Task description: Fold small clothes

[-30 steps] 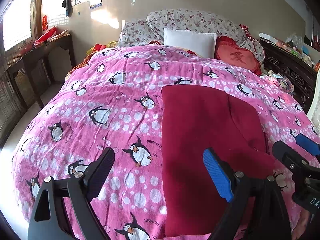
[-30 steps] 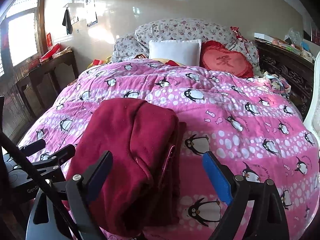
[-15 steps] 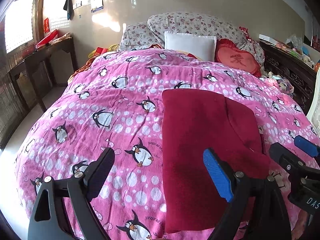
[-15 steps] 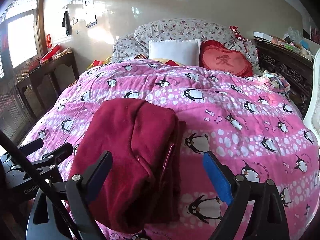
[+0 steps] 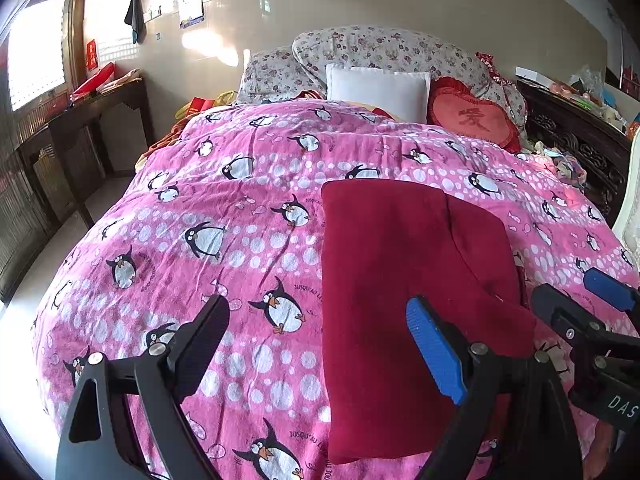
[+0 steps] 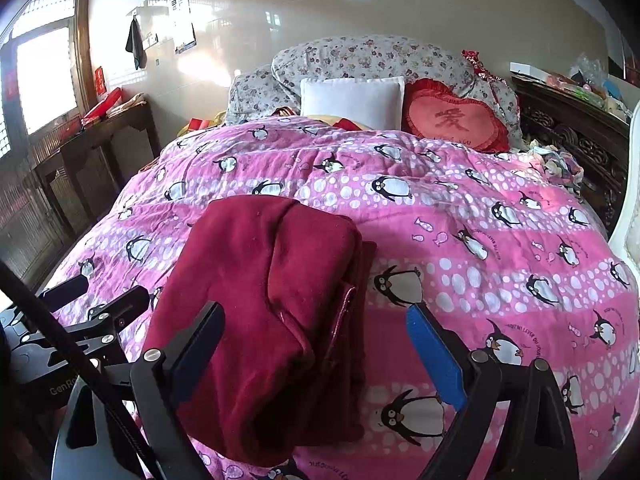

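Since one second ago, the left gripper (image 5: 316, 344) has pulled back and risen a little from the bed: in its view the folded red garment (image 5: 400, 280) and the pink penguin quilt (image 5: 200, 240) now sit lower, and more of the wall shows. The right gripper (image 6: 316, 344) has drawn back only slightly; in the left view it appears a bit lower, near the garment's right edge.

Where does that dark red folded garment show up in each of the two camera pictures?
Left wrist view: the dark red garment lies right of centre on the penguin quilt, stretching toward the near edge.
Right wrist view: the dark red garment sits left of centre, bunched and thicker-looking.
Shared landmark: the white pillow at the bed's head.
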